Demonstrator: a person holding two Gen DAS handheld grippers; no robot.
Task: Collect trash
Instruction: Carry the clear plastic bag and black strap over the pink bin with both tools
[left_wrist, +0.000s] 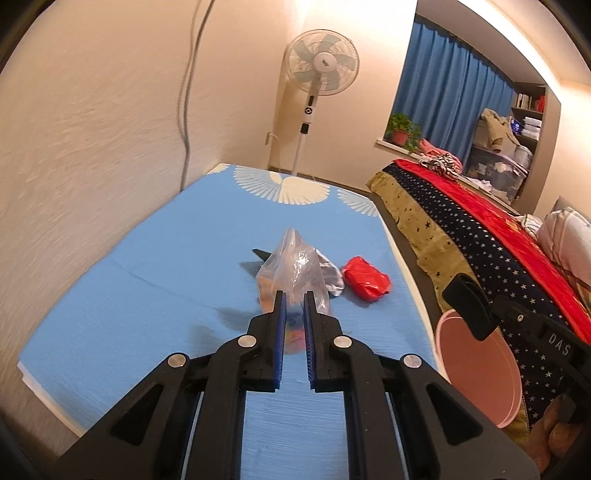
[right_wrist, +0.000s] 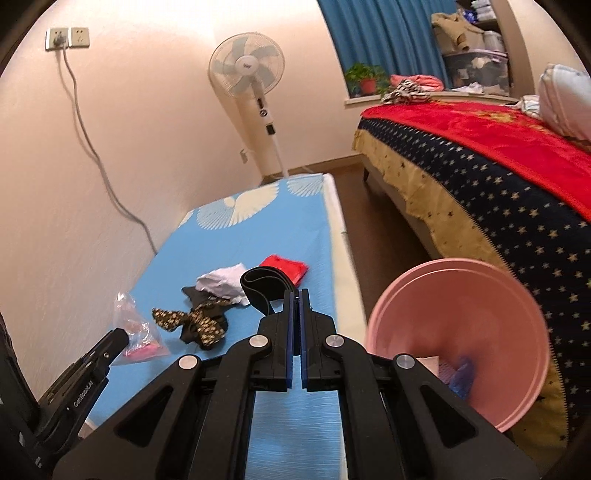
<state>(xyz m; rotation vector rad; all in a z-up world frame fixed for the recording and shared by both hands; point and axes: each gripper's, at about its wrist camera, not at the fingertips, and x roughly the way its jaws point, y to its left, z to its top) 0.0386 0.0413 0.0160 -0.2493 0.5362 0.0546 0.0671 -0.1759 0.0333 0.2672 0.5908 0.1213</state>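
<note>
The work surface is a table (left_wrist: 155, 266) under a light blue cloth printed with white fan shapes at its far end, set against a cream wall (left_wrist: 92, 129) on the left gripper's left. The left gripper (left_wrist: 294, 295) has its jaws drawn close on a clear plastic bag (left_wrist: 295, 266), pinching it near the tips; the bag rises ahead of the fingers and holds pink and orange contents. Just beyond and right of it lie a white cloth (left_wrist: 332, 275) and a red bundle (left_wrist: 365, 280). The right gripper (right_wrist: 296, 295) is pressed fully together, and a black band (right_wrist: 264, 284) loops up from its tips; it appears to be pinched there, though the contact point is hidden. Ahead and left of that gripper lies a dark patterned cloth (right_wrist: 195, 321). To its right a pink basin (right_wrist: 424, 314) stands off the table edge, against the bed, with scraps of paper and something blue in the bottom. The bed (right_wrist: 498, 192) carries a navy star-print cover and a red blanket. Past the table's far end stands a white pedestal fan (right_wrist: 247, 70), with a blue curtain (right_wrist: 376, 33) and a potted plant (right_wrist: 365, 79) at the window. A grey cable (right_wrist: 92, 147) runs down the wall from a socket.
</note>
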